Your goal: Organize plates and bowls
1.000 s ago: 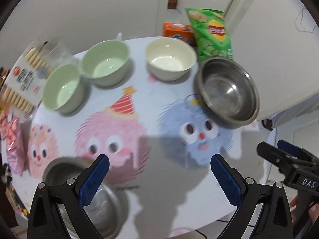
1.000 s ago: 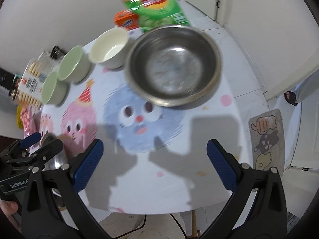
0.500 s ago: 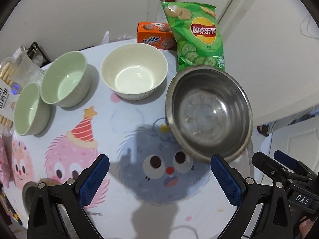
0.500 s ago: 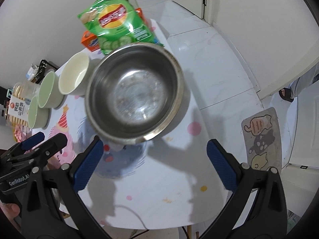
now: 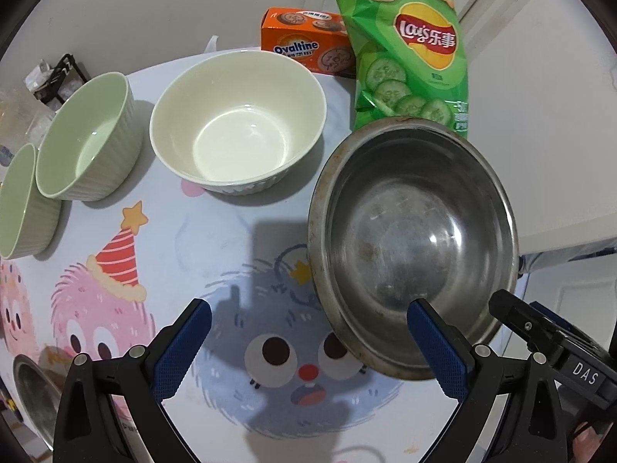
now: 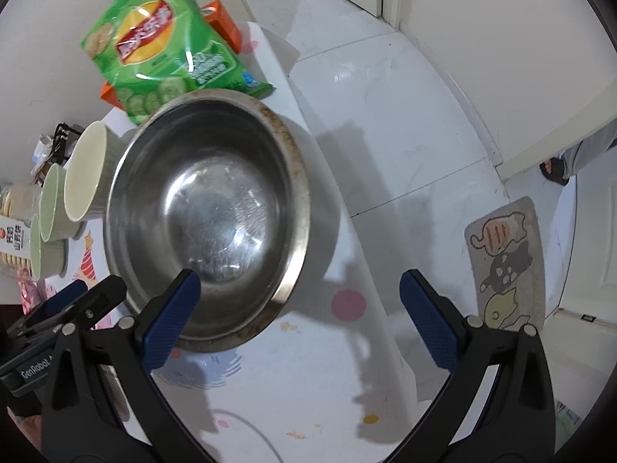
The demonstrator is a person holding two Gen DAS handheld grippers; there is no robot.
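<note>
Right hand-held gripper (image 6: pixel 297 308) (spread) overlaps steel bowl (image 6: pixel 208 208) rim.

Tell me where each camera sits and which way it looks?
Left wrist: on the left gripper, above the table, facing the bowls; the right gripper shows at its edge.
Right wrist: on the right gripper, facing the steel bowl and the floor; the left gripper shows.
Both see the steel bowl and the chips bag.
</note>
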